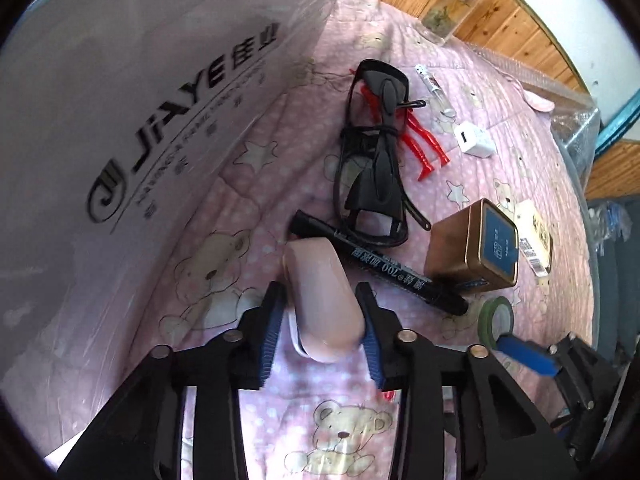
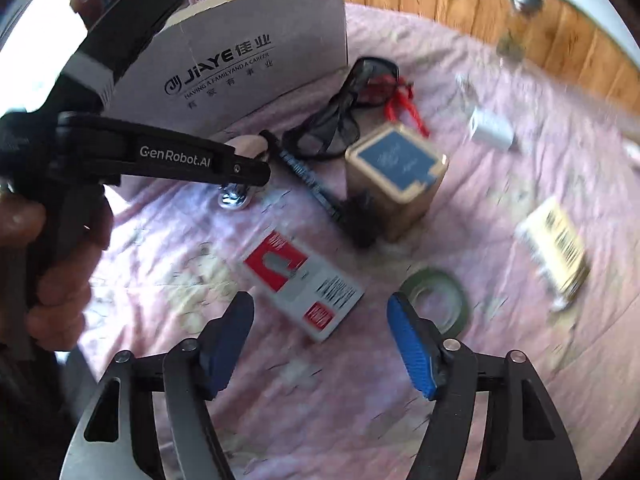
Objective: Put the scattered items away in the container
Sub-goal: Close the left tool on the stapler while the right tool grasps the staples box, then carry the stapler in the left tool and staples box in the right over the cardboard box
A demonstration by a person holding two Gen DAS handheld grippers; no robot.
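A smooth pink case [image 1: 320,292] lies on the pink bear-print bedspread beside the white JIAYE cardboard box [image 1: 120,120]. It sits between my left gripper's [image 1: 322,338] blue pads, which rest against its two sides. A black marker [image 1: 380,268] lies just behind it. In the right wrist view my right gripper [image 2: 320,344] stands open above a red-and-grey card pack [image 2: 304,284], with a green tape roll [image 2: 436,300] by its right finger. The left gripper [image 2: 240,168] shows there too, held by a hand, in front of the box [image 2: 240,60].
Scattered on the bedspread are black glasses [image 1: 372,152], red clips [image 1: 420,140], a gold tin with a blue lid [image 1: 476,244], a white charger [image 1: 474,140], a small vial [image 1: 434,88] and a labelled packet [image 1: 536,240]. A glass jar [image 1: 456,4] stands by the wooden wall.
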